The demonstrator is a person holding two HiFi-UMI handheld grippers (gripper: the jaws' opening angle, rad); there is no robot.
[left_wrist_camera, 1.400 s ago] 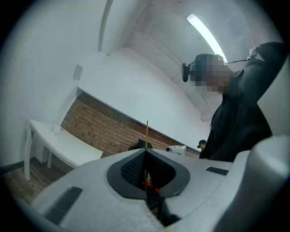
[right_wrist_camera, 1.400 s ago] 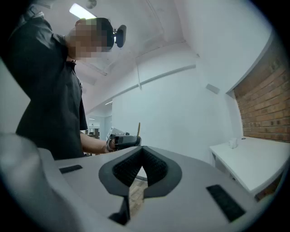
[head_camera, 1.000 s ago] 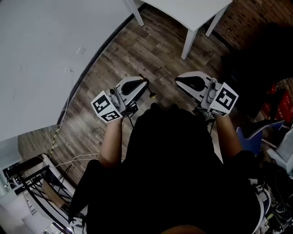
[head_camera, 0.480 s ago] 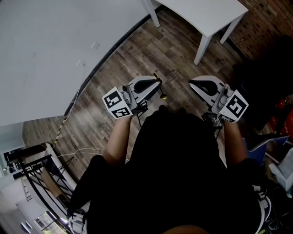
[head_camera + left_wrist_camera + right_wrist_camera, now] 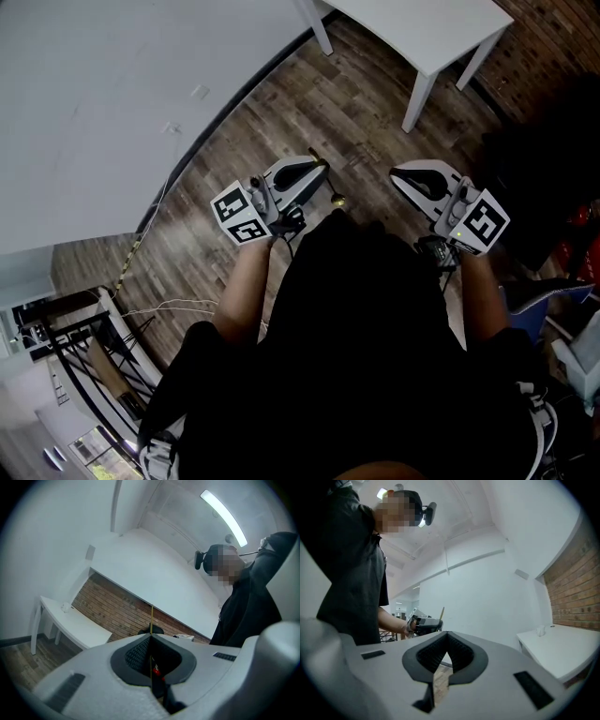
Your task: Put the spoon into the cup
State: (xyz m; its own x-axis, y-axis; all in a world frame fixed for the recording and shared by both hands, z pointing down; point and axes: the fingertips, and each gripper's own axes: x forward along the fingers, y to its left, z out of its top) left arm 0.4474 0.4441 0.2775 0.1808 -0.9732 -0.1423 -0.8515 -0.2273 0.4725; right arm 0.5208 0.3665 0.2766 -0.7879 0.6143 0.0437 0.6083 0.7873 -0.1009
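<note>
I stand over a wooden floor (image 5: 281, 112) with both grippers held close to my body. My left gripper (image 5: 319, 167) is shut on a thin gold-coloured stick, apparently the spoon (image 5: 151, 616), held edge-on and poking out past the jaws. Its gold end (image 5: 336, 200) shows beside the gripper. From the right gripper view, the same stick (image 5: 442, 612) rises above the left gripper (image 5: 424, 623). My right gripper (image 5: 398, 172) is shut with nothing in it. A small white object (image 5: 65, 607), perhaps the cup, sits on the white table (image 5: 70, 620), also small in the right gripper view (image 5: 540, 630).
The white table (image 5: 422, 28) stands ahead to the right, by a brick wall (image 5: 122, 616). A white wall (image 5: 94, 94) runs along the left with a cable (image 5: 159, 202) at its foot. A metal rack (image 5: 66, 347) is at lower left, a blue chair (image 5: 534, 300) at right.
The head view has drifted, so the table and both grippers sit further right in the picture. Both grippers stay shut in front of my body, the left still on the stick.
</note>
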